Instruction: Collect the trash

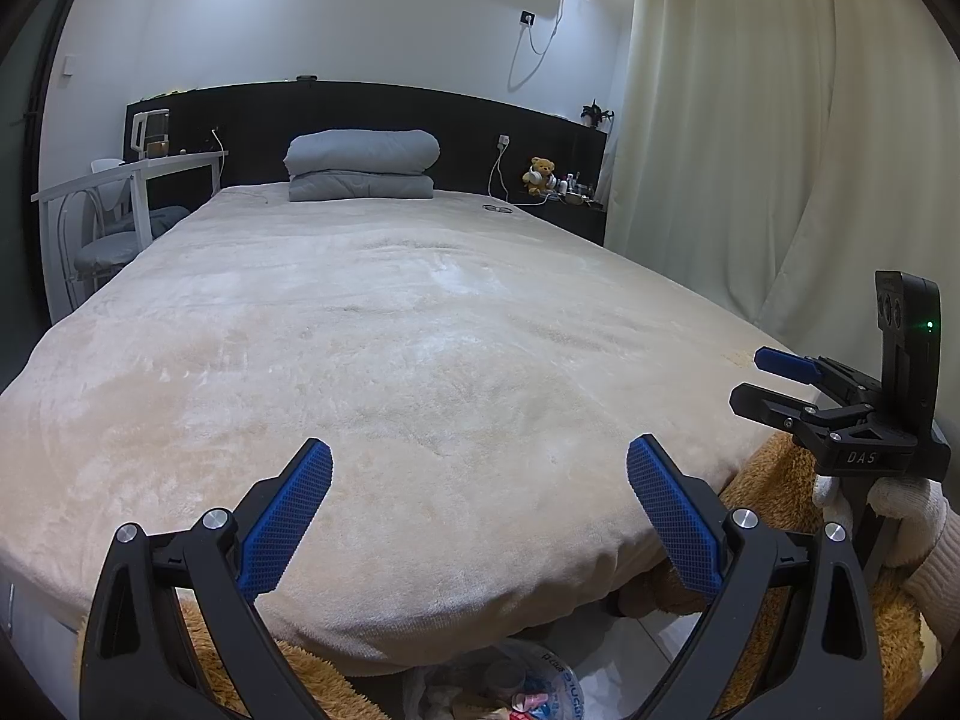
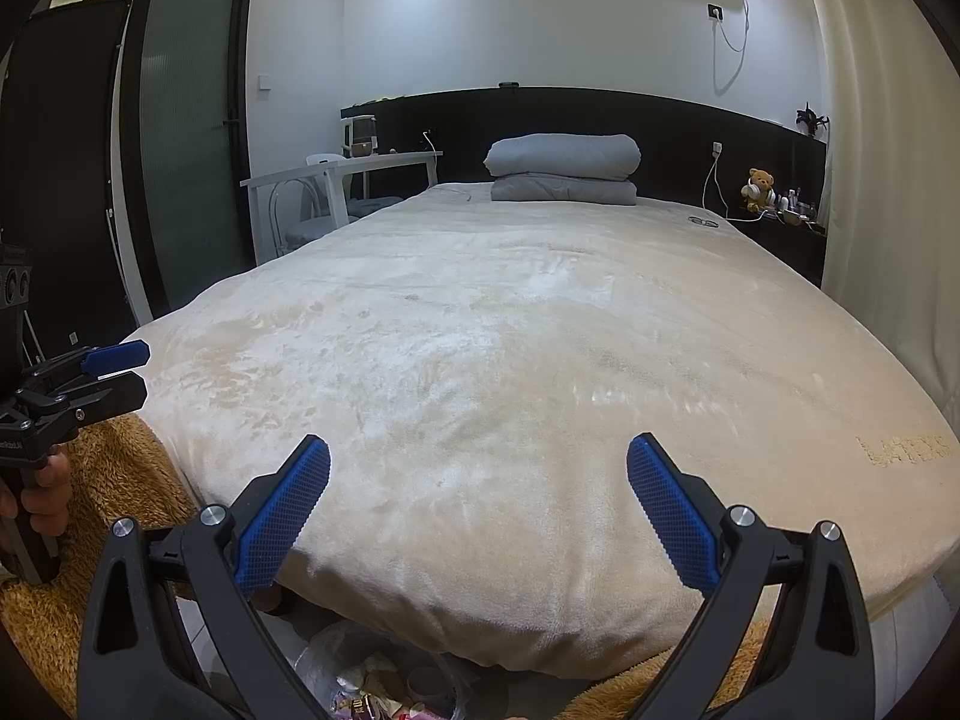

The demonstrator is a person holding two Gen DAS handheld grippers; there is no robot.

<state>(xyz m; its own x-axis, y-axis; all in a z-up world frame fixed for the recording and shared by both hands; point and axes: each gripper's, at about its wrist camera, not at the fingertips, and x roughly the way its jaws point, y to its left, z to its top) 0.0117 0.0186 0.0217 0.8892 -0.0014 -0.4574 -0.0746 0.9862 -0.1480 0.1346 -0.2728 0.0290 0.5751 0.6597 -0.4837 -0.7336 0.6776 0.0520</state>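
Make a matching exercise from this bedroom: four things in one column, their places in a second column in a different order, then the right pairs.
Things:
1. folded grey quilt
2. small brown teddy bear
3. clear plastic bag of trash
4. white kettle

Places:
A. on the floor below the foot of the beige plush bed
B. on the dark bedside stand near the cream curtain
C. on the white desk left of the bed
D. at the head of the bed, against the black headboard

Pairs: 1-D, 2-B, 3-A, 4-C
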